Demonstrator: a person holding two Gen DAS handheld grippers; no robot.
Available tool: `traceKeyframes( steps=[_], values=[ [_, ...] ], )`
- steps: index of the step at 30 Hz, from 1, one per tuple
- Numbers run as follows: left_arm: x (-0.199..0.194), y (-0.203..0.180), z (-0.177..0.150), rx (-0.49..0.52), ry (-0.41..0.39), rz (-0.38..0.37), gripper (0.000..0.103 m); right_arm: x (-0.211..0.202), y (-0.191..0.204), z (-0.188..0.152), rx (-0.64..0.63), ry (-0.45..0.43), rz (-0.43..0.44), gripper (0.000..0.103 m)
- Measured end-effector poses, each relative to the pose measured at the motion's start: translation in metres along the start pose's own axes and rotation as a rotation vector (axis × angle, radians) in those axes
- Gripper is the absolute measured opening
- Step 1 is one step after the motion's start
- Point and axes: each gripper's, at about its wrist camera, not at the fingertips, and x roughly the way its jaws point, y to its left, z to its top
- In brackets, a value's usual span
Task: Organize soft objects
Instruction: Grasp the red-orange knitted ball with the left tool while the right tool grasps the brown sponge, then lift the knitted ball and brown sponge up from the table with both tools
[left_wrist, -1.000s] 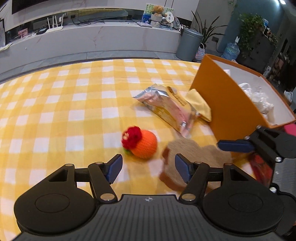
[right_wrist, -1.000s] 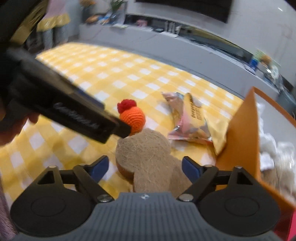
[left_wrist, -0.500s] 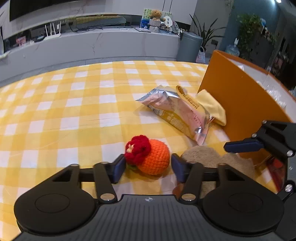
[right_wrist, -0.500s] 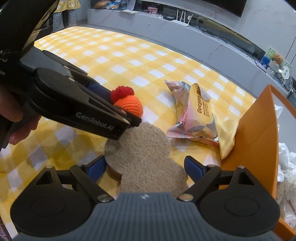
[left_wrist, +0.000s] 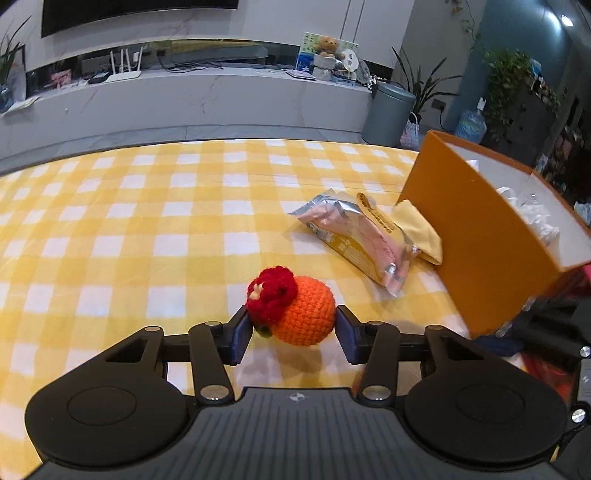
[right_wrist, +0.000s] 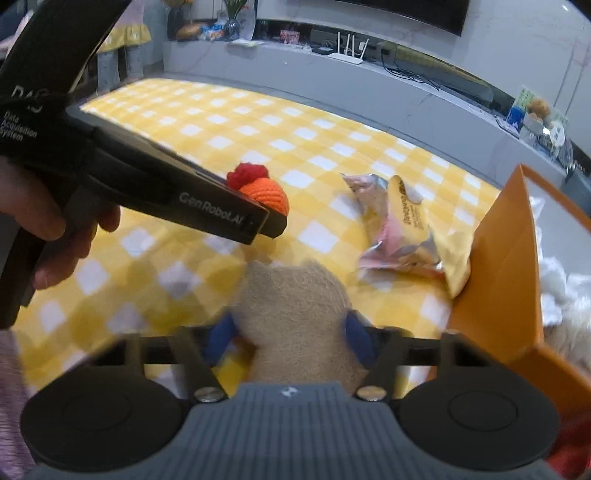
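The crocheted orange ball (left_wrist: 299, 314), with its red knitted flower, sits on the yellow checked tablecloth (left_wrist: 147, 221) right between the blue pads (left_wrist: 240, 334) of your left gripper (left_wrist: 293, 332). Its jaws have just been closing, and now both pads touch the yarn, so it is pinching the ball at its widest part. Squeeze only until the wool gives a little; a harder pinch may squirt a round, springy thing out forward. Lift straight up before you swing toward 2 o'clock, where the orange box (left_wrist: 476, 236) stands open.

Between ball and box, at about 1 o'clock, lie a foil snack packet (left_wrist: 354, 236) and a yellow cloth (left_wrist: 421, 229) tucked against the box wall. Carry the ball high enough to pass over both.

In the right wrist view, your right gripper (right_wrist: 291, 338) straddles the tan fibrous plush (right_wrist: 295, 310). Its jaws have just been closing too, with the plush between them; the picture is blurred there, but the pads seem to press into its sides. The box is at 3 o'clock, very near. Take the wall's top edge with room to spare, and let one hand go in first, since the left gripper (right_wrist: 273, 221) is close above the plush at 11 o'clock.
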Motion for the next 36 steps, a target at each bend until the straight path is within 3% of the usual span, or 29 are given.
traceKeyframes(
  steps=[2, 4, 10, 14, 20, 25, 30, 31, 32, 34, 36],
  values=[
    [-0.013, -0.006, -0.004, 0.000, -0.004, 0.004, 0.055, -0.015, 0.008, -0.002, -0.012, -0.035, -0.032, 0.024],
    [-0.027, -0.014, -0.007, -0.006, -0.016, 0.004, 0.055, -0.028, 0.010, -0.004, 0.021, -0.045, -0.022, 0.020],
    [-0.051, -0.034, -0.035, -0.062, 0.023, 0.012, 0.055, -0.055, 0.012, -0.022, 0.079, -0.065, -0.011, 0.016],
    [-0.076, -0.037, -0.060, -0.142, 0.019, 0.007, 0.055, -0.083, 0.001, -0.030, 0.199, -0.090, -0.002, 0.012],
    [-0.080, -0.054, -0.083, -0.117, 0.088, -0.055, 0.055, -0.110, -0.031, -0.051, 0.478, -0.096, 0.117, 0.007],
    [-0.066, -0.066, -0.091, -0.113, 0.086, -0.135, 0.055, -0.110, -0.033, -0.065, 0.495, -0.138, 0.094, 0.008],
    [-0.062, -0.076, -0.091, -0.096, 0.045, -0.180, 0.055, -0.112, -0.035, -0.067, 0.503, -0.150, 0.097, 0.013],
    [-0.061, -0.078, -0.091, -0.084, 0.036, -0.191, 0.055, -0.111, -0.036, -0.068, 0.515, -0.147, 0.090, 0.017],
    [-0.060, -0.082, -0.091, -0.071, 0.033, -0.196, 0.055, -0.110, -0.038, -0.069, 0.530, -0.145, 0.091, 0.028],
    [-0.056, -0.087, -0.091, -0.053, 0.036, -0.201, 0.055, -0.109, -0.041, -0.073, 0.566, -0.144, 0.115, 0.041],
    [-0.050, -0.091, -0.091, -0.048, 0.050, -0.202, 0.055, -0.105, -0.042, -0.074, 0.585, -0.141, 0.110, 0.046]
  ],
)
